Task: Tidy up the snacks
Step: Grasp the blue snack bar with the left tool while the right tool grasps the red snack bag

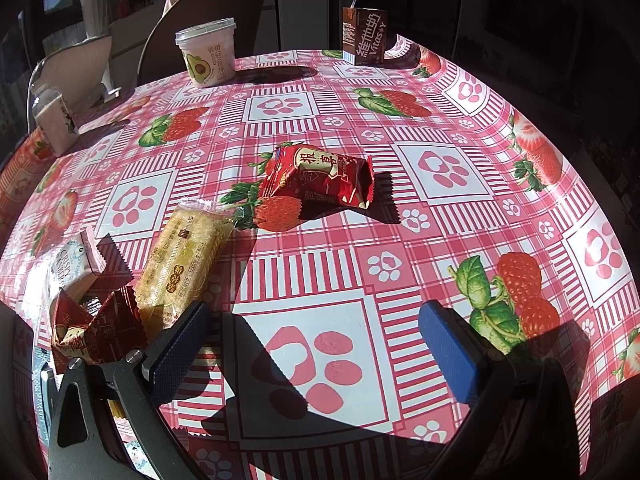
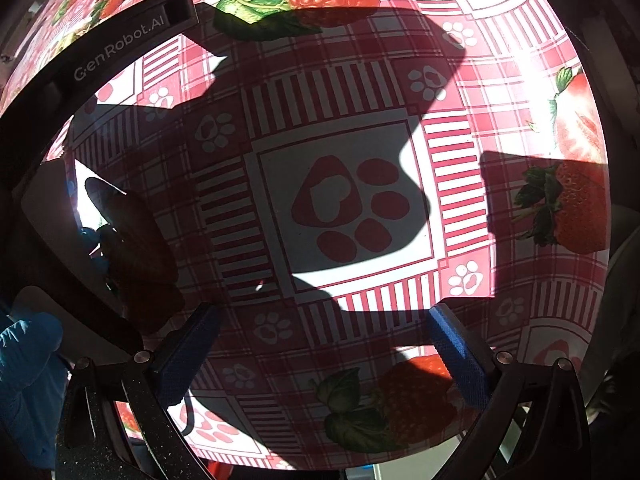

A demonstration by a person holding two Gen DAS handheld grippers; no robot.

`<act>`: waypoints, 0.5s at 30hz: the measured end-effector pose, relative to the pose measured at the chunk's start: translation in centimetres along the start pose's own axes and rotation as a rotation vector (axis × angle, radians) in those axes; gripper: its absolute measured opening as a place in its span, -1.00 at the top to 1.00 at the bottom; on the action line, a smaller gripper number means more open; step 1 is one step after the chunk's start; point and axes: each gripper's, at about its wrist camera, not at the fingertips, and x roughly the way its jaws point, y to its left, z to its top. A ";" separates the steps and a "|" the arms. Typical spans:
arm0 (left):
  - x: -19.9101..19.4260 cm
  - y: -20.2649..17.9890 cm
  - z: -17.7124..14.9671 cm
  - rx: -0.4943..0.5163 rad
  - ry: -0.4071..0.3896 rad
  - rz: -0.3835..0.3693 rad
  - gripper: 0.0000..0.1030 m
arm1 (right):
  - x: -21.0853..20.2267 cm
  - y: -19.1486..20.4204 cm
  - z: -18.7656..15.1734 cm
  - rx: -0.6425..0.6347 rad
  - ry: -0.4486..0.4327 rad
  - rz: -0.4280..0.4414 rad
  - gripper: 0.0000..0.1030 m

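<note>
Blue-padded left tongs gape low over tablecloth, right tongs likewise.

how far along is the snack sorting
Partly done, it seems: a yellow biscuit pack, a white snack and a red wrapper sit grouped at the left. In hand: nothing; the left hand-held gripper and right hand-held gripper are open and empty. Left: one red snack lies alone mid-table.
</note>
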 end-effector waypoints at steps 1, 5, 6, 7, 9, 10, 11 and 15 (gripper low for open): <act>0.7 -0.6 -0.1 0.001 -0.003 0.001 -1.00 | 0.0 0.0 0.3 0.000 0.004 0.001 -1.00; 0.0 0.6 0.7 0.044 0.127 -0.031 -1.00 | -0.3 -0.6 1.8 0.004 0.000 0.007 -1.00; -0.9 1.5 1.7 0.062 0.217 -0.031 -1.00 | -0.4 -0.7 2.2 0.005 -0.007 0.008 -1.00; -1.7 2.7 2.3 0.056 0.263 -0.037 -1.00 | -0.4 -0.7 2.4 0.005 -0.011 0.008 -1.00; -2.8 4.3 3.3 0.076 0.341 -0.038 -1.00 | -0.5 -0.8 2.8 0.006 -0.023 0.008 -1.00; -4.1 5.8 4.2 0.108 0.427 -0.055 -1.00 | -0.5 -0.9 2.8 0.006 -0.027 0.008 -1.00; -4.4 6.3 4.5 0.119 0.451 -0.062 -1.00 | -0.6 -1.0 3.1 0.008 -0.037 0.008 -1.00; -11.6 12.8 7.2 0.107 0.485 -0.131 -1.00 | -0.9 -1.5 4.1 0.007 -0.063 0.008 -1.00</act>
